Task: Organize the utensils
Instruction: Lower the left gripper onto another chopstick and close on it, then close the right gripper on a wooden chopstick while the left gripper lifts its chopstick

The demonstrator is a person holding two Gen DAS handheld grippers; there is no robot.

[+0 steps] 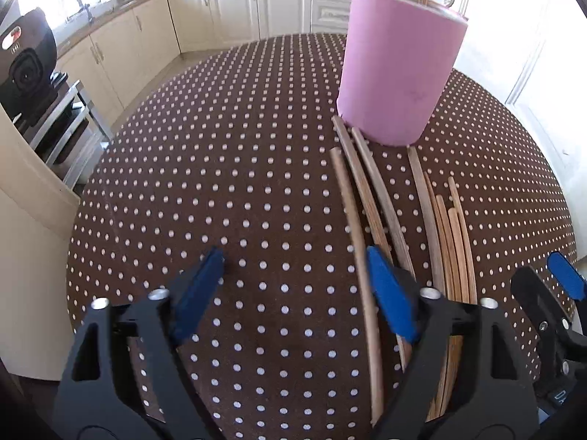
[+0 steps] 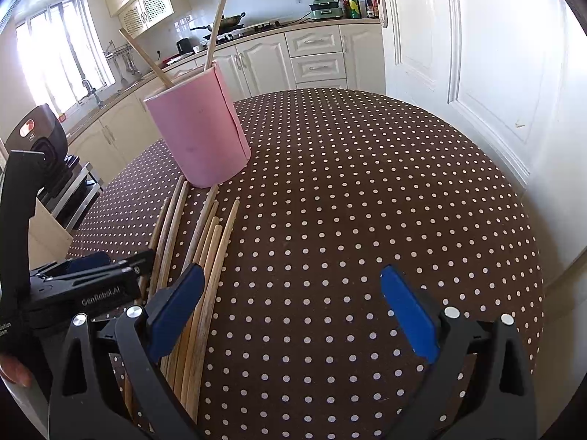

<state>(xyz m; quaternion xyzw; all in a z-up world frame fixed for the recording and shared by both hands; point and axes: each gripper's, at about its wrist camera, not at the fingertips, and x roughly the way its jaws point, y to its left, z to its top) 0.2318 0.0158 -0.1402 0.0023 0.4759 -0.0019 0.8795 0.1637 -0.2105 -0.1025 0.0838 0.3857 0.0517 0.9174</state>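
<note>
The near ends of the wooden sticks (image 1: 455,242) lie hidden beneath the left tool (image 1: 295,295). Two sticks in the pink holder (image 1: 400,69) are cut off by the top edge.

Wooden sticks (image 2: 205,256) lie before the pink holder (image 2: 200,132); right gripper (image 2: 293,311) gapes empty.

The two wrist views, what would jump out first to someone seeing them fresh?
A tall pink holder stands on the brown polka-dot tablecloth, two wooden sticks poking from its top. Before it lies a row of loose chopsticks, with the open left gripper and right gripper beside them.
</note>
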